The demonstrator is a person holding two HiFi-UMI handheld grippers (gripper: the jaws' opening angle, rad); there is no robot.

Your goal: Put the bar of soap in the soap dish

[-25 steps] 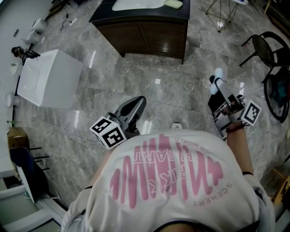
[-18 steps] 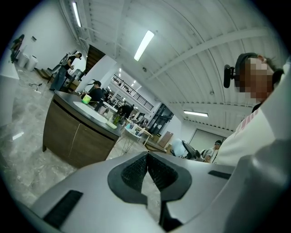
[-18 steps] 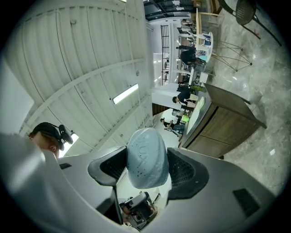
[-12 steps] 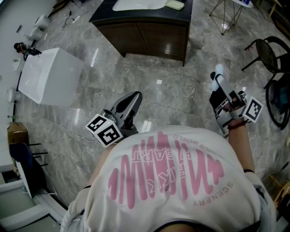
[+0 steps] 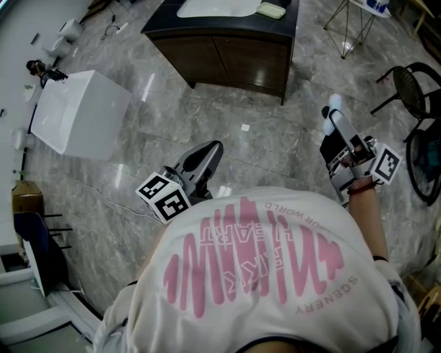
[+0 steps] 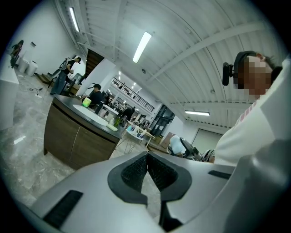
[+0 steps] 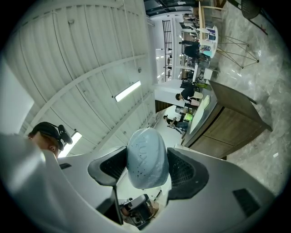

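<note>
A: Judged the step how?

B: Carried mid-air. Saw the pale bar of soap point(image 7: 147, 152) clamped by both flanks in the right hand-held gripper point(image 7: 145, 170); found the left hand-held gripper point(image 6: 146, 169) pinched together, empty. Called for a steady squeeze on the walk over, then a flat lowering before release.

A: And the dish?

B: Probably meant that pale green thing point(image 5: 271, 9) on the worktop point(image 5: 241, 23), well ahead, beside the basin point(image 5: 213, 7). Couldn't tell whether empty.

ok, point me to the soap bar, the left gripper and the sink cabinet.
soap bar point(image 7: 146, 157), right gripper view, middle of its pale blue face.
left gripper point(image 6: 147, 155), left gripper view, where its closed jaw tips meet.
sink cabinet point(image 5: 227, 58), head view, brown door front.
</note>
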